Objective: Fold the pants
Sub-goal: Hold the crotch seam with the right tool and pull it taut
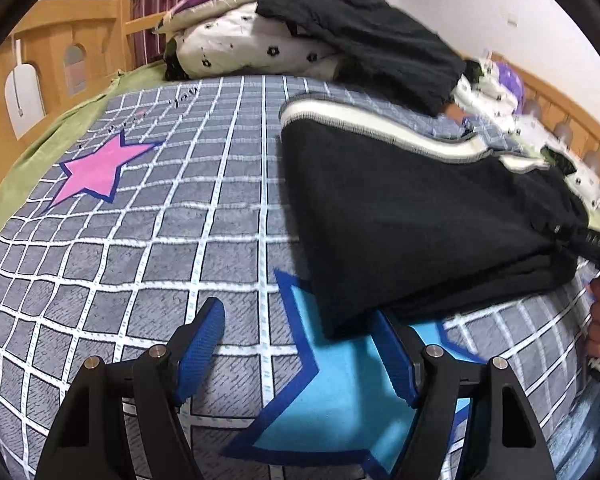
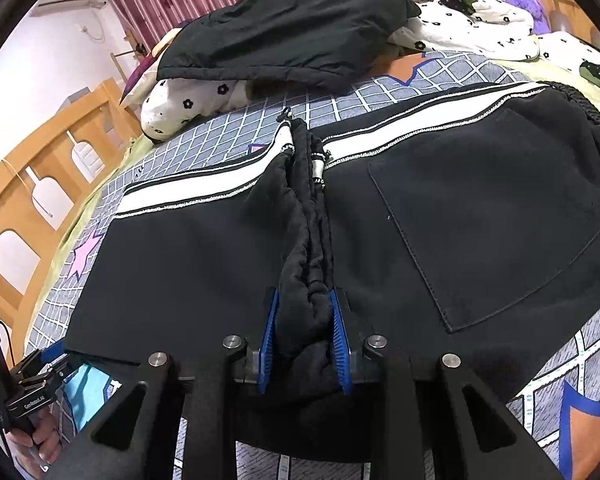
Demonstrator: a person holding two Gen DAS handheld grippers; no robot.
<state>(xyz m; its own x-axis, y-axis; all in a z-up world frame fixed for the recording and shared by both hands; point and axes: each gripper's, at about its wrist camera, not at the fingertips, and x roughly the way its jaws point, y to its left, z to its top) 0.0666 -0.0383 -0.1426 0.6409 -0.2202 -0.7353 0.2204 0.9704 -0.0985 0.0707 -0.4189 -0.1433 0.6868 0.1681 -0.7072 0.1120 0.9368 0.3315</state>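
Black pants (image 1: 412, 216) with a white side stripe (image 1: 364, 120) lie folded on the grey checked bedspread (image 1: 180, 240). My left gripper (image 1: 300, 344) is open and empty just in front of the pants' near corner, its right finger (image 1: 396, 360) at the cloth edge. In the right wrist view the pants (image 2: 480, 220) show a back pocket and the stripe (image 2: 204, 188). My right gripper (image 2: 306, 336) is shut on the bunched drawstring waistband (image 2: 304, 248). The left gripper also shows at the lower left of that view (image 2: 36, 380).
A second black garment (image 1: 364, 40) lies over floral bedding (image 1: 252, 48) at the back of the bed. A wooden bed rail (image 1: 40, 64) runs along the left and the far side. Pink (image 1: 100, 168) and blue (image 1: 340, 400) stars mark the bedspread.
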